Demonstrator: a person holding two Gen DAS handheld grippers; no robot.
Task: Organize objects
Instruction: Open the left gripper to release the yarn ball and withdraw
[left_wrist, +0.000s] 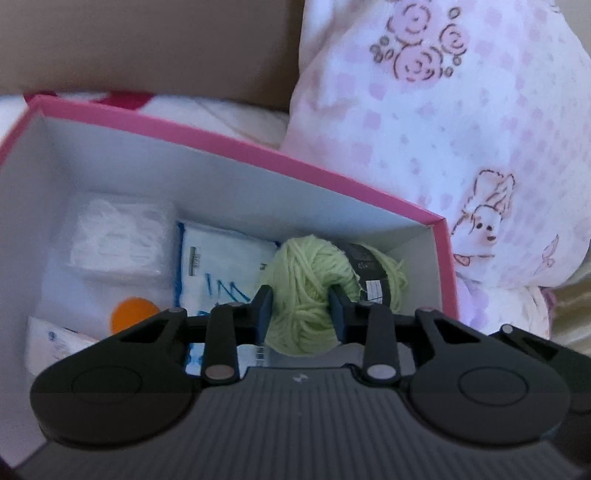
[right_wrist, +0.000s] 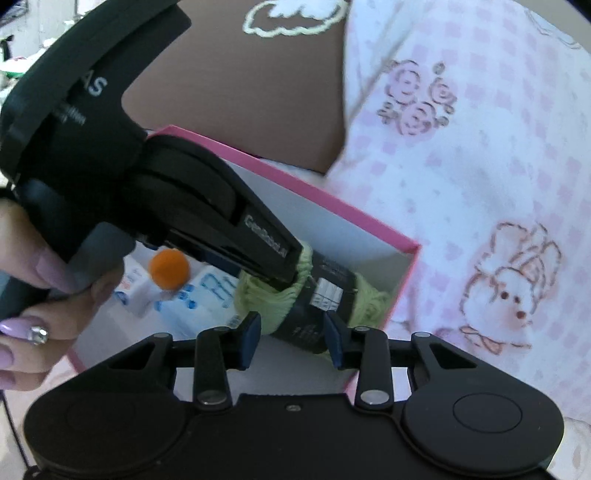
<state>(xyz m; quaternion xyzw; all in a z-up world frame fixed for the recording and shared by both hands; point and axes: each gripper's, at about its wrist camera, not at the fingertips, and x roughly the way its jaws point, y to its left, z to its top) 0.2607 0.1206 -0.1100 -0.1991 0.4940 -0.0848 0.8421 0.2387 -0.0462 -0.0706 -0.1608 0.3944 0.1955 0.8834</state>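
Note:
A pale green yarn skein (left_wrist: 303, 291) with a dark paper band lies in the right end of a pink-rimmed white box (left_wrist: 258, 147). My left gripper (left_wrist: 301, 314) is shut on the skein's near end, its blue pads pressed into the wool. In the right wrist view the same skein (right_wrist: 258, 291) lies by the box's corner (right_wrist: 369, 218). There the left gripper (right_wrist: 291, 275) pinches the skein's upper end. My right gripper (right_wrist: 291, 339) is shut on the skein's dark band, one pad against each side.
Inside the box lie an orange ball (left_wrist: 133, 314), blue-printed white packets (left_wrist: 221, 258) and a white wrapped pack (left_wrist: 118, 236). A pink patterned pillow (left_wrist: 443, 147) crowds the box's right side. A brown board (left_wrist: 147, 44) stands behind. A person's hand (right_wrist: 37, 295) holds the left gripper.

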